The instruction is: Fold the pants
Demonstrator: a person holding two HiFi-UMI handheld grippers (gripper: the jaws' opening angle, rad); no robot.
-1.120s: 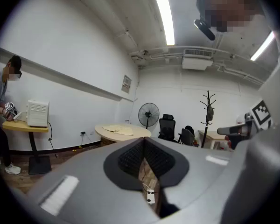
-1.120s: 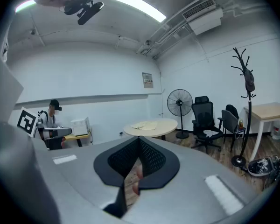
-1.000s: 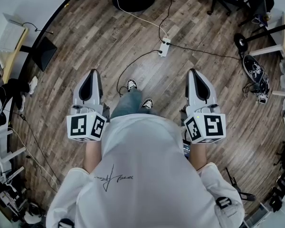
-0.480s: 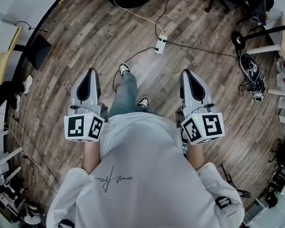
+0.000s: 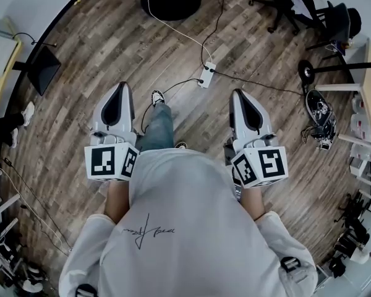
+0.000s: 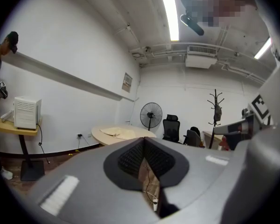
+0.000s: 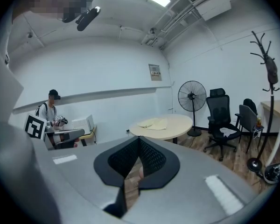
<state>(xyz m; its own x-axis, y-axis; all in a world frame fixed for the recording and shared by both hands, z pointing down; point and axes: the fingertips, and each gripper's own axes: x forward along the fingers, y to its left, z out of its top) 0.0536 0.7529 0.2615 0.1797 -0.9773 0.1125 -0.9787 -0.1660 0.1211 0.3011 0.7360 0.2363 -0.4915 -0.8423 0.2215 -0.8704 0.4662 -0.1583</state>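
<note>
Plainly nothing is in hand yet: the left tool (image 5: 121,86) and the right tool (image 5: 237,93) are held out over the wood floor (image 5: 284,116), each with its jaws pressed together at the tips and nothing between them. The pants (image 7: 153,122), a pale beige heap, lie on the round surface (image 7: 179,125) well ahead. In the right gripper view they sit at about 1 o'clock from that tool's tips, and in the left gripper view at about 10 o'clock. In the head view only the surface's rim shows, at 12 o'clock. The pants look like thin cloth lying loosely, so I judge them light and soft. They should sag from any pinch, slide easily over the smooth top and hold no shape of their own. The firmest holds would likely be the two waistband corners, one per tool, with both layers caught. From this far off I cannot tell which end is the waistband, nor whether the legs lie straight. Both tools must spread before either pinch.
</note>
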